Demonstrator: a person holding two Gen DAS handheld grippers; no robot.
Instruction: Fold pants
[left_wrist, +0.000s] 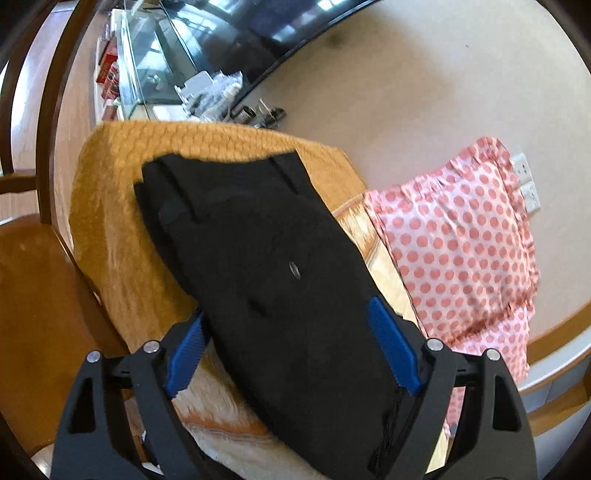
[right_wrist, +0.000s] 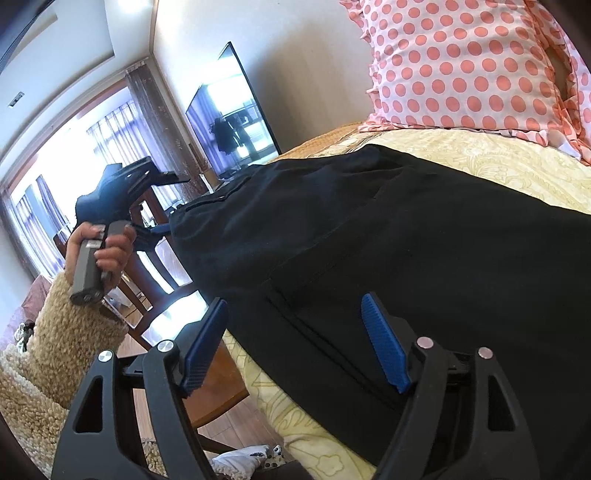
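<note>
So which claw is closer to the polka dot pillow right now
Hard to call; probably the right. The right claw hangs open over the black pants, with the pillow beyond them. The left claw, also open, straddles the pants, pillow off to its right.

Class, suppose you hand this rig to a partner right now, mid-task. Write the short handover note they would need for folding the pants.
Left gripper: open, jaws spread on either side of the black pants, gripping nothing.
Right gripper: open, over the pants' near edge, gripping nothing.
Pants lie flat on the yellow bedspread, beside the polka-dot pillow; an orange blanket lies beyond them.
Done: pants laid out; how many folds are made I cannot tell.
Left: probably grip an end and fold.
</note>
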